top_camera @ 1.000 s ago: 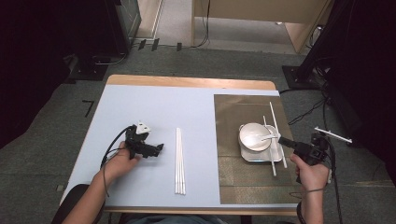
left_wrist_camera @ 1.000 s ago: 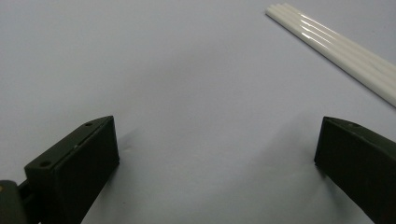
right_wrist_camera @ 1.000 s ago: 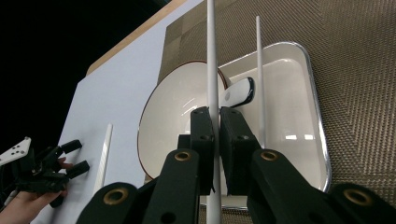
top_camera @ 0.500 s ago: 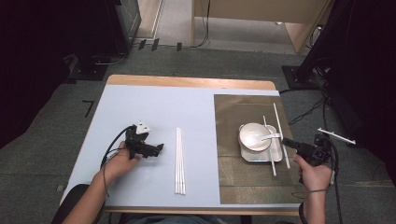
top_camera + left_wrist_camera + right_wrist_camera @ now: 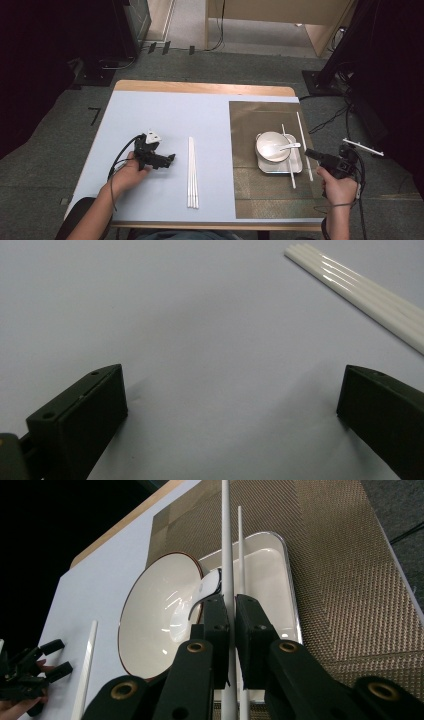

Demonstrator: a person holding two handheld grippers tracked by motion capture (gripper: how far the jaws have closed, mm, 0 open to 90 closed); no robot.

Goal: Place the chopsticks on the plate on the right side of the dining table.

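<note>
A: Right gripper (image 5: 231,625)?
B: Jaws were clamped on a white chopstick (image 5: 227,555), low centre of the right gripper view. The stick ran straight up between them to the top edge of the frame.

A: And in the high view?
B: Right gripper (image 5: 311,152) sat at the right of the frame, at the edge of the brown woven mat (image 5: 260,195). The held chopstick (image 5: 304,145) ran up-frame along the right side of the tray (image 5: 296,165).

A: Other items on the mat?
B: White bowl (image 5: 270,145) with a dark rim sat on the rectangular tray, and a white spoon (image 5: 287,147) lay in it with the handle pointing right. A second chopstick (image 5: 287,157) lay across the tray, beside the bowl.

A: Left gripper?
B: Left gripper (image 5: 171,158) rested on the pale blue table cover (image 5: 175,115), left of centre. In the left gripper view the jaws stood wide apart, nothing between them, just the cover.

A: Anything near it?
B: A bundle of white sticks (image 5: 192,172) lay side by side, just right of that gripper, lower middle of the frame. Same bundle (image 5: 360,295) showed at the upper right of the left gripper view, apart from the jaws.
</note>
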